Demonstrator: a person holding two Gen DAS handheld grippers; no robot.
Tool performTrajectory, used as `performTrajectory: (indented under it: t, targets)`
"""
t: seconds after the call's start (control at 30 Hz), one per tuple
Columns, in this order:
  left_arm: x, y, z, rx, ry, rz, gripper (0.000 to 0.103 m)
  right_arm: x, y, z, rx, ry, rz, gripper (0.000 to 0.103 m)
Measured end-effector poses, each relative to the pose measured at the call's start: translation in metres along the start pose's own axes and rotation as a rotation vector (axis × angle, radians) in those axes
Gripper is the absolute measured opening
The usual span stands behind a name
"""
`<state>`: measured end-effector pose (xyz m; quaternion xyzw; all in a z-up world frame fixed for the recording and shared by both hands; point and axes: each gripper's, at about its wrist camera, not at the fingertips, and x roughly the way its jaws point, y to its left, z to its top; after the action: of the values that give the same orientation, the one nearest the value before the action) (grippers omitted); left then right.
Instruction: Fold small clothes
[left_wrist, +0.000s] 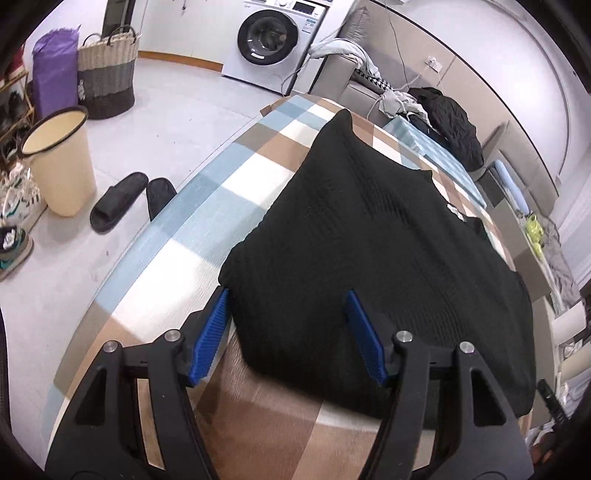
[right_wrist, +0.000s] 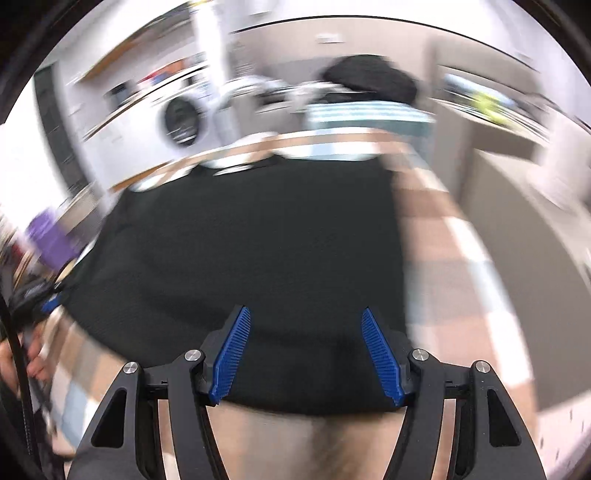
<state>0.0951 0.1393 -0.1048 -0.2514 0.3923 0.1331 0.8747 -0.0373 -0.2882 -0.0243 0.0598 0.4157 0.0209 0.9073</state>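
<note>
Two grippers hang over our bench (left_wrist: 207, 206), which wears a checked cloth of blue, tan and white. We see the black knit garment (left_wrist: 369, 251) lying flat on it. Our left gripper (left_wrist: 288, 306) has its jaws spread at the garment's near corner, pinching nothing; our right gripper (right_wrist: 306, 321) likewise stands spread above the near hem, in a blurred view. Around us: a washing machine (left_wrist: 273, 40), a woven basket (left_wrist: 107, 74), a cream bin (left_wrist: 61, 162), black slippers (left_wrist: 122, 201) on the pale floor.
</note>
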Motion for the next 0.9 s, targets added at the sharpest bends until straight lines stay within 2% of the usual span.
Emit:
performTrajectory:
  t: [0.07, 0.1, 0.2, 0.23, 0.3, 0.37, 0.43, 0.5, 0.63, 0.7, 0.73, 0.77, 0.83, 0.9]
  targets:
    - [0.006, -0.002, 0.005, 0.003, 0.0, 0.0, 0.061, 0.002, -0.02, -0.002, 0.051, 0.02, -0.048, 0.065]
    - [0.006, -0.003, 0.005, 0.008, 0.002, 0.0, 0.057, 0.004, -0.025, -0.002, 0.064, 0.029, -0.052, 0.065]
    - [0.011, -0.007, 0.007, 0.04, 0.011, -0.009, 0.028, 0.014, -0.033, -0.004, 0.1, 0.059, 0.01, 0.065]
    - [0.012, -0.008, 0.007, 0.049, 0.011, -0.015, 0.023, 0.018, -0.031, -0.005, 0.091, 0.065, 0.014, 0.064]
    - [0.01, -0.009, 0.006, 0.06, 0.006, -0.019, 0.018, 0.024, -0.025, -0.005, 0.068, 0.069, 0.01, 0.051]
    - [0.008, -0.011, 0.003, 0.074, 0.004, -0.021, 0.016, 0.024, -0.019, -0.006, 0.042, 0.064, 0.023, 0.025]
    - [0.004, -0.012, -0.002, 0.09, 0.006, -0.019, 0.016, 0.027, -0.017, -0.004, 0.007, 0.078, 0.019, 0.016]
    - [-0.002, -0.01, -0.008, 0.097, 0.009, -0.019, 0.016, 0.024, -0.016, -0.006, -0.007, 0.097, 0.023, 0.013]
    - [-0.02, -0.001, -0.027, 0.097, 0.018, -0.023, 0.016, 0.019, -0.021, -0.013, -0.011, 0.12, 0.034, 0.013]
    - [-0.028, 0.003, -0.034, 0.081, 0.021, -0.028, 0.02, 0.014, -0.02, -0.015, -0.021, 0.107, 0.025, 0.017]
    - [-0.031, 0.006, -0.036, 0.06, 0.026, -0.037, 0.026, 0.01, -0.019, -0.013, -0.019, 0.088, 0.027, 0.022]
    - [-0.034, 0.008, -0.038, 0.046, 0.035, -0.042, 0.03, 0.007, -0.019, -0.008, -0.02, 0.07, 0.033, 0.036]
    - [-0.041, 0.016, -0.042, -0.005, 0.031, -0.083, 0.052, -0.001, -0.012, -0.002, -0.05, 0.022, 0.053, 0.051]
    - [-0.044, 0.02, -0.042, -0.029, 0.015, -0.092, 0.059, -0.004, -0.001, 0.005, -0.091, -0.004, 0.071, 0.051]
